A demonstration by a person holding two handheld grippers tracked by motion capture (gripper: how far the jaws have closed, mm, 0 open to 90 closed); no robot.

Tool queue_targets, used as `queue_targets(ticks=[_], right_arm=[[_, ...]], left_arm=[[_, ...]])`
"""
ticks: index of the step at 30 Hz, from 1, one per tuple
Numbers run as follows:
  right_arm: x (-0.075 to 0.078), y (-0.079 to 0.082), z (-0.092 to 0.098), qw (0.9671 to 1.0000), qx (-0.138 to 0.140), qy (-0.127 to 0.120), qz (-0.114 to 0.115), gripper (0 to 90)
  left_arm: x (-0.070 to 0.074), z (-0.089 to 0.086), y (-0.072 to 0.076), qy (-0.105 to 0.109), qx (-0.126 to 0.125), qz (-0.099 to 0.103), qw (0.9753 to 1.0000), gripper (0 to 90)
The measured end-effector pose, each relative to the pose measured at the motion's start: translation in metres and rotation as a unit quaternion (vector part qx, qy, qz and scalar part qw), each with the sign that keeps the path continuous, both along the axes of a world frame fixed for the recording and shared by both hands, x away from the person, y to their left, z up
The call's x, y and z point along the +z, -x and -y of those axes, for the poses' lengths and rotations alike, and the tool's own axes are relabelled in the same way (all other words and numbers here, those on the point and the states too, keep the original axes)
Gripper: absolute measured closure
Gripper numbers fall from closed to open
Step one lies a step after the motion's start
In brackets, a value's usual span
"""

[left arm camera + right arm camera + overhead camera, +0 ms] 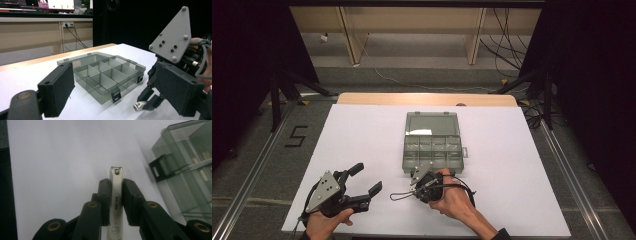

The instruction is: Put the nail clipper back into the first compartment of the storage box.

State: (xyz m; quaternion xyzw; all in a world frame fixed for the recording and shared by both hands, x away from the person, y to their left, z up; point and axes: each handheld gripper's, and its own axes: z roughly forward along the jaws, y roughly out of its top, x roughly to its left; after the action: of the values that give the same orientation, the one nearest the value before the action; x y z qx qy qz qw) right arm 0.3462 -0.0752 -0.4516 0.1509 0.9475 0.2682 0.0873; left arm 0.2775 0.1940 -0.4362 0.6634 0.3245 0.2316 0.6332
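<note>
While the left gripper point(366, 179) gapes empty, the right gripper point(116, 202) pinches a nail clipper point(116, 197).

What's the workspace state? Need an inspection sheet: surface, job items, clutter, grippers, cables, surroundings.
Surface: white sheet over a wooden table.
Job items: clear divided box, lid open and lying flat behind it; its compartments look mostly empty. Nail clipper held on edge, just short of the box's front latch.
Clutter: nothing seen.
Grippers: right gripper shut on the nail clipper; left gripper open, holding nothing, resting near the sheet's front left.
Cables: a black cable loops beside the right gripper; cords trail on the floor behind.
Surroundings: wooden bench behind, dark curtains at the sides, floor mark "5".
</note>
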Motion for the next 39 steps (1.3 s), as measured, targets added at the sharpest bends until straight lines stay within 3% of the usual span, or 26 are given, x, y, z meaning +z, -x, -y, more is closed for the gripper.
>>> queue_targets(ticks=[10,24,34,39], right_arm=[[0.014,-0.005,0.006,0.9984,-0.014,-0.047,0.026,76.9],[0.030,-0.014,0.012,0.9956,-0.032,-0.073,0.050,76.9],[0.039,-0.030,0.016,0.9927,-0.047,-0.084,0.074,76.9],[0.042,-0.037,0.015,0.9918,-0.057,-0.089,0.072,76.9]], left_arm=[[0.000,0.000,0.000,0.000,0.000,0.000,1.0000,15.8],[-0.001,0.000,0.000,-0.001,0.001,0.000,1.0000,15.7],[-0.001,0.000,0.000,0.000,0.001,-0.001,1.0000,15.7],[-0.001,0.000,0.000,0.000,-0.001,-0.001,1.0000,15.7]])
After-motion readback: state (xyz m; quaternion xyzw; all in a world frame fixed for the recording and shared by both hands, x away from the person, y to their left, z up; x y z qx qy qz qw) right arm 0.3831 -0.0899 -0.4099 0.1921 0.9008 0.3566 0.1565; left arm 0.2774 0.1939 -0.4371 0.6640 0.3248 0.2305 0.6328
